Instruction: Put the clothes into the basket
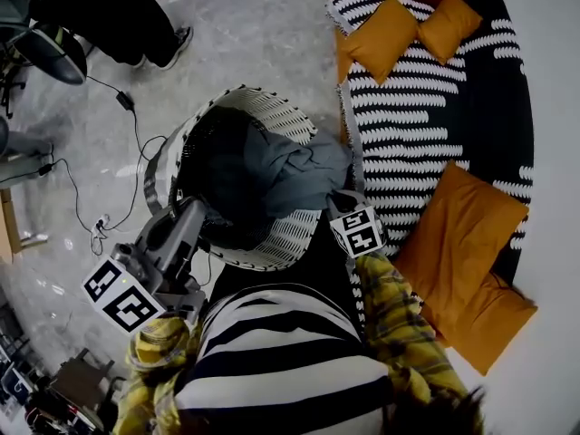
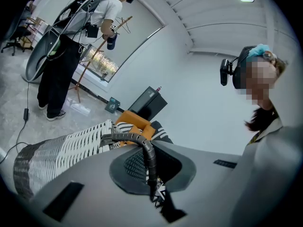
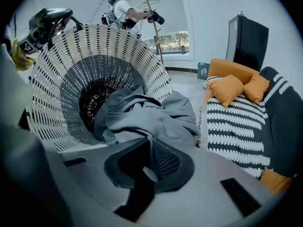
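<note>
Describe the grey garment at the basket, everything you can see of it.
The grey garment is plain, soft blue-grey cloth with no visible print, crumpled into loose folds. It lies across the rim of the tilted white woven basket, partly inside the dark mouth and partly spilling out on the side nearest the striped sofa. The right gripper is shut on a fold at its near edge. What kind of garment it is cannot be told.

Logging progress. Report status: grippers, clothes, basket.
Left gripper clamped on white woven basket rim, tilting it. Right gripper shut on crumpled grey garment, draped half over the rim, not fully in. No obstruction seen.
</note>
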`<state>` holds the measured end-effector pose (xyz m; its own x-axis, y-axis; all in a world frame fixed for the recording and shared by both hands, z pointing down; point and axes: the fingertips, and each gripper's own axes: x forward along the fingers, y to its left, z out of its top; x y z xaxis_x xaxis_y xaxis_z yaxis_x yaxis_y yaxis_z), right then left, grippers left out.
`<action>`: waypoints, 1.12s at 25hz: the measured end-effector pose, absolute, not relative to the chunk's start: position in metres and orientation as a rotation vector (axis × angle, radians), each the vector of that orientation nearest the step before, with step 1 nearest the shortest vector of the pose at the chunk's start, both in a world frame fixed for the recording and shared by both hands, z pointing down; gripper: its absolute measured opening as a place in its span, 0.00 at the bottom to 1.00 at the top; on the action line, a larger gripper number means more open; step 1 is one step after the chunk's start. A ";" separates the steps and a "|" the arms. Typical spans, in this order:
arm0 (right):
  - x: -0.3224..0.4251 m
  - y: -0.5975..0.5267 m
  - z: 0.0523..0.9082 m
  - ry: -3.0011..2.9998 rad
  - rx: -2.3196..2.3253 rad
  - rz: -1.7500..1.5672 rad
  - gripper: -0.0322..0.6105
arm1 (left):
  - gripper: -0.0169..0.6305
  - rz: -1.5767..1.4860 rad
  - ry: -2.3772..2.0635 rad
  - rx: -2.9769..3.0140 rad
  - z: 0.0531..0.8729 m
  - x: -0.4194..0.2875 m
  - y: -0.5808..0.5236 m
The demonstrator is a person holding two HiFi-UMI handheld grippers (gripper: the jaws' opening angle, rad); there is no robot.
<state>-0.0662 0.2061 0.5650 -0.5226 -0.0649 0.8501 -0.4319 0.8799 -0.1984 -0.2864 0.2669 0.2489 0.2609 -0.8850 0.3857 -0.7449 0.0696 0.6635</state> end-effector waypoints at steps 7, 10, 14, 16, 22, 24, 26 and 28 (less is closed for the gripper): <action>-0.086 0.197 0.540 -2.166 0.406 0.485 0.11 | 0.05 -0.194 -1.529 1.688 0.255 -0.295 0.270; -0.101 0.192 0.520 -2.233 0.412 0.464 0.11 | 0.05 -0.195 -1.537 1.683 0.259 -0.295 0.271; -0.129 0.192 0.482 -2.355 0.390 0.439 0.11 | 0.05 -0.211 -1.545 1.675 0.264 -0.296 0.271; -0.147 0.195 0.458 -2.423 0.366 0.441 0.11 | 0.05 -0.216 -1.545 1.671 0.266 -0.296 0.271; -0.194 0.210 0.396 -2.586 0.224 0.414 0.11 | 0.05 -0.220 -1.549 1.659 0.278 -0.290 0.267; -0.208 0.222 0.382 -2.608 0.173 0.392 0.11 | 0.05 -0.223 -1.553 1.655 0.281 -0.291 0.271; -0.222 0.236 0.369 -2.626 0.126 0.375 0.11 | 0.05 -0.234 -1.558 1.652 0.282 -0.295 0.279; -0.234 0.250 0.358 -2.639 0.071 0.377 0.11 | 0.05 -0.249 -1.563 1.648 0.284 -0.297 0.283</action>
<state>-0.2344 0.2502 0.3580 -0.8879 0.0147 0.4598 -0.1146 0.9610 -0.2519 -0.2972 0.2827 0.2839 0.2060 -0.8988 0.3869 -0.7341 0.1195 0.6684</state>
